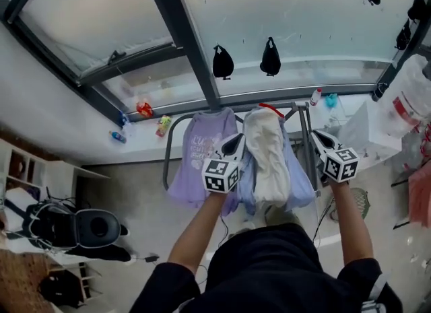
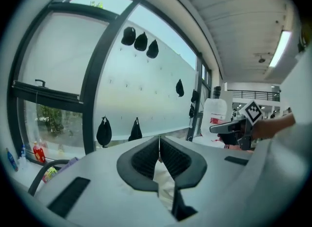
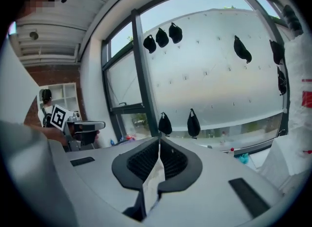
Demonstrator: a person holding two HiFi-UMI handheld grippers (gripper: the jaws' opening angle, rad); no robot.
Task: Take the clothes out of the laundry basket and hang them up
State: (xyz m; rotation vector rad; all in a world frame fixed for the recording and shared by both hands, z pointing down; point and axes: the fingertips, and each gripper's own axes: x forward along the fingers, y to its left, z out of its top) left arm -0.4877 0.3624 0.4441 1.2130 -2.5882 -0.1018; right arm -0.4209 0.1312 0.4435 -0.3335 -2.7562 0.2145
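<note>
**Item:** white garment [image 1: 264, 160]. It sat at the middle of the drying rack [image 1: 166, 153], bunched lengthwise on top of a light blue garment [image 1: 302, 187]. A red piece, possibly a hanger, showed at its far end.

**Left tool** [image 1: 236, 145]: jaws together, pinching a fold of the white garment at its left edge.

**Right tool** [image 1: 319, 138]: jaws together on a strip of pale cloth [image 3: 152, 178], by the rack's right rail. Whether that strip belonged to the white garment or the blue one could not be told.

**Neighbour:** lilac garment [image 1: 195, 160], over the rack's left end, touching the blue one.

**Beyond:** small bottles [image 1: 163, 125] on the window sill and black bags [image 1: 222, 62] on the pane. The laundry basket was not in view.

**Hazards, as judged:**
- Both grips were thin pinches, so cloth could slide free under its own weight.
- The rack was crowded, so a pull could drag the blue or lilac garment off its rails.
- If the tools held different garments, lifting would tangle them.
</note>
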